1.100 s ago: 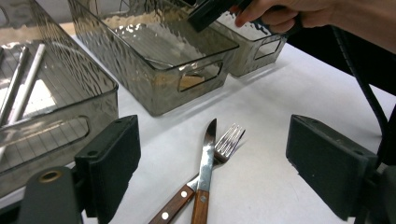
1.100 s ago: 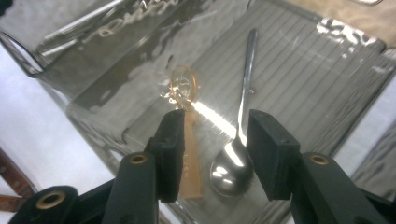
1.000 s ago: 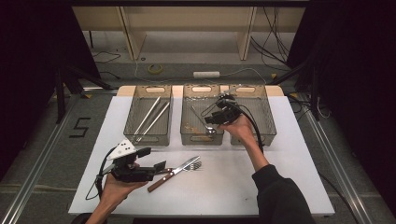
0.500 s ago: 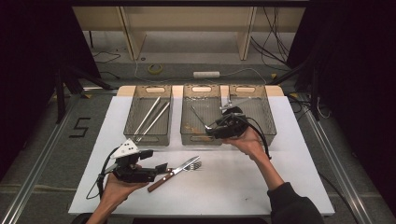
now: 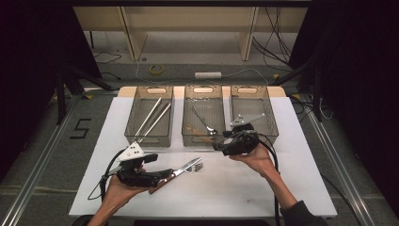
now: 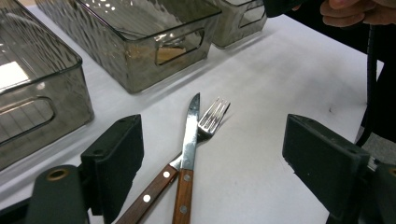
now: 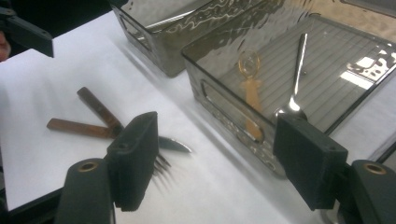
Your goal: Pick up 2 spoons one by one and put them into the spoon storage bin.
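Three clear bins (image 5: 202,141) sit in a row on a white tabletop (image 5: 235,188) — behind them, a tape roll (image 5: 156,69) on the floor.

White rectangular tabletop (image 5: 291,188). Far edge: three clear smoky plastic bins in a row, left bin (image 5: 132,134), middle bin (image 5: 188,134), right bin (image 5: 272,127), just beside one another. Near the front, left of centre: wooden-handled steel knife (image 6: 188,154) and wooden-handled steel fork (image 6: 210,119), lying crossed and touching.

Brown-handled knife (image 6: 187,154) and fork (image 6: 196,140) on white table (image 5: 235,188).
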`<action>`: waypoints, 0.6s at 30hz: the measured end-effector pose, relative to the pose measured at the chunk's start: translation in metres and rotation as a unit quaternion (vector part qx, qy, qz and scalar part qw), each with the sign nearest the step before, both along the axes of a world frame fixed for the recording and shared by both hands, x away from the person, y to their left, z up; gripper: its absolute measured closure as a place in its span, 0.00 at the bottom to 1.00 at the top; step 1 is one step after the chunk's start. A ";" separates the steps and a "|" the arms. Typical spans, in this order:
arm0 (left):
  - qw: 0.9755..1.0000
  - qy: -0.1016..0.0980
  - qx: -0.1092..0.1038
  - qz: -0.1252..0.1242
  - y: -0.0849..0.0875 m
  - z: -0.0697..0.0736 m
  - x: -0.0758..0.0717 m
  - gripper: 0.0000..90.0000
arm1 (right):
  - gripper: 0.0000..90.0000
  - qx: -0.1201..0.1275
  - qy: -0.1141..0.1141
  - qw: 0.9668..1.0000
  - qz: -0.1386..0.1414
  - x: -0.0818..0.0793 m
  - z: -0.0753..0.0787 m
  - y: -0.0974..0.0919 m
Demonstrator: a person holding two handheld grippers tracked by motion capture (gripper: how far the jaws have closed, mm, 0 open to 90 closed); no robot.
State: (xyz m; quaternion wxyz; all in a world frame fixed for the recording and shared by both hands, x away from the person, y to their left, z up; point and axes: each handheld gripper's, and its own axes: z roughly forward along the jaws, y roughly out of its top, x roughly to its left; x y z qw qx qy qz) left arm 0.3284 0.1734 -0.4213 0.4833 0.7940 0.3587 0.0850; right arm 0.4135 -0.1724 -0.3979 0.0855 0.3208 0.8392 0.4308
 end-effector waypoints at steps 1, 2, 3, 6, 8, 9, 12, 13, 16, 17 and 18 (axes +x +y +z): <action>1.000 0.000 0.005 -0.002 -0.001 0.000 0.000 0.22 | 0.35 0.001 -0.001 1.000 0.000 -0.002 0.000 -0.001; 1.000 0.000 0.006 -0.003 -0.002 0.000 0.000 0.21 | 0.35 0.001 -0.002 1.000 0.001 -0.004 0.000 -0.003; 1.000 0.000 0.007 -0.006 -0.002 0.000 0.000 0.21 | 0.35 0.004 -0.004 1.000 0.000 -0.006 -0.001 -0.004; 1.000 -0.001 0.000 -0.010 -0.002 0.000 0.000 0.21 | 0.34 0.015 -0.006 1.000 0.002 -0.014 -0.002 -0.010; 1.000 0.001 0.001 -0.009 -0.002 0.000 0.000 0.20 | 0.34 0.019 -0.007 1.000 0.001 -0.019 -0.003 -0.013; 1.000 0.003 0.002 -0.009 -0.002 0.000 0.000 0.20 | 0.34 0.021 -0.008 1.000 0.003 -0.021 -0.003 -0.015; 1.000 0.006 0.006 -0.014 -0.004 -0.001 0.000 0.20 | 0.34 0.023 -0.008 1.000 0.003 -0.028 -0.005 -0.020; 1.000 0.006 0.009 -0.013 -0.004 -0.001 0.000 0.20 | 0.34 0.024 -0.009 1.000 0.004 -0.030 -0.006 -0.021; 1.000 0.013 0.021 -0.019 -0.006 -0.003 0.000 0.18 | 0.34 0.026 -0.009 1.000 0.003 -0.036 -0.009 -0.025; 0.999 0.014 0.026 -0.021 -0.006 -0.003 0.001 0.18 | 0.34 0.026 -0.007 1.000 0.003 -0.037 -0.010 -0.026; 0.999 0.015 0.031 -0.022 -0.007 -0.003 0.001 0.18 | 0.34 0.026 -0.007 1.000 0.002 -0.039 -0.012 -0.027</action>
